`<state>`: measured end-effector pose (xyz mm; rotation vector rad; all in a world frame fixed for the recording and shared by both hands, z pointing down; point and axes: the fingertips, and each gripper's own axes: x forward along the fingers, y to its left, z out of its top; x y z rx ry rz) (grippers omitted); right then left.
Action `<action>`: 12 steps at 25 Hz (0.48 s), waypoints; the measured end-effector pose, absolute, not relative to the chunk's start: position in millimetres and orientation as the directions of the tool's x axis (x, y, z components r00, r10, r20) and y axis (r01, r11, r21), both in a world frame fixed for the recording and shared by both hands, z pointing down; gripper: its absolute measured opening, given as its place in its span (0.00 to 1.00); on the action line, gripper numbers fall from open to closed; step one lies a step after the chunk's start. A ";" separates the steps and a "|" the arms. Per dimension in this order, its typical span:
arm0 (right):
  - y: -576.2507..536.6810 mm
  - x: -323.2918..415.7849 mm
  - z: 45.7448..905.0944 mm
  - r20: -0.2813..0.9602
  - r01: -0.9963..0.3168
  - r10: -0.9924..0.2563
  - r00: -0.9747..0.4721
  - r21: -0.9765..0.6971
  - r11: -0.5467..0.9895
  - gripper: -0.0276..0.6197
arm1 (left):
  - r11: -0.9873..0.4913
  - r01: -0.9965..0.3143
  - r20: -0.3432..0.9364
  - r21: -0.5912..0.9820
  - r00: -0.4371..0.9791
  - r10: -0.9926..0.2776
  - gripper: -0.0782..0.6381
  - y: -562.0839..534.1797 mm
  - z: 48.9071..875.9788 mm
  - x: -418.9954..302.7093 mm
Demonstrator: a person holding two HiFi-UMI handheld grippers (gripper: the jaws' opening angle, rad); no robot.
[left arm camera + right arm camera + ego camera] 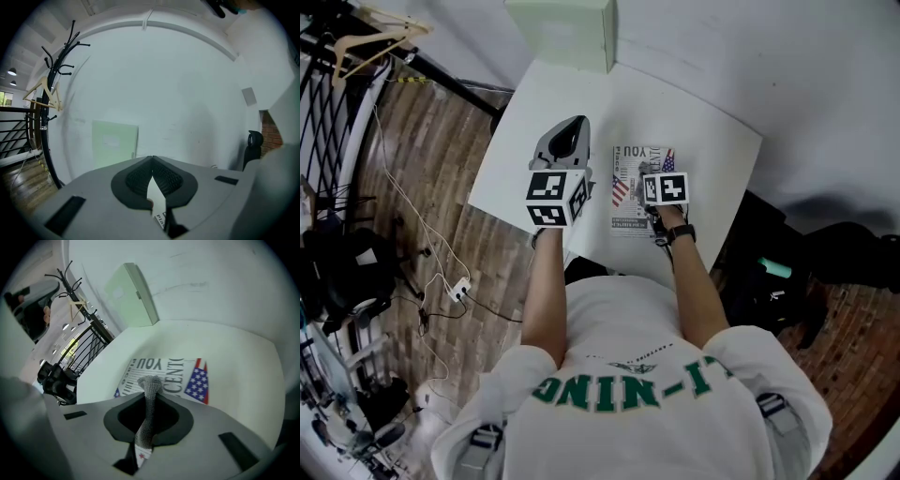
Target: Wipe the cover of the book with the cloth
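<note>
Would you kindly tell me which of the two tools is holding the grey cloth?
The right tool, over the book: the cloth stands between its jaws. The left tool shows none.

Grey cloth [151, 392] over flat book [176, 372] (flag-printed)

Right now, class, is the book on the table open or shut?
Shut: the book lies flat on the table, its printed cover facing up, no inner pages showing.
</note>
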<state>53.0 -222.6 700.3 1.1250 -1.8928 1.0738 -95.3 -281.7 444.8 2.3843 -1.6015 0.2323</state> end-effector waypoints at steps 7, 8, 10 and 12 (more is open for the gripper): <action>-223.9 126.8 697.4 0.866 -0.956 -0.406 -0.291 -0.251 0.149 0.10 | -0.400 -0.907 0.255 0.133 0.421 -0.870 0.13 -282.7 439.0 -72.7; -224.0 129.2 697.5 0.868 -0.958 -0.407 -0.285 -0.248 0.141 0.10 | -0.401 -0.906 0.253 0.134 0.423 -0.870 0.13 -282.9 438.4 -71.8; -224.2 130.6 697.7 0.876 -0.966 -0.407 -0.258 -0.220 0.139 0.10 | -0.401 -0.906 0.250 0.134 0.423 -0.871 0.13 -282.8 437.1 -71.5; -224.3 125.1 696.9 0.884 -0.971 -0.407 -0.232 -0.186 0.151 0.10 | -0.396 -0.908 0.249 0.134 0.418 -0.874 0.13 -282.2 436.6 -74.0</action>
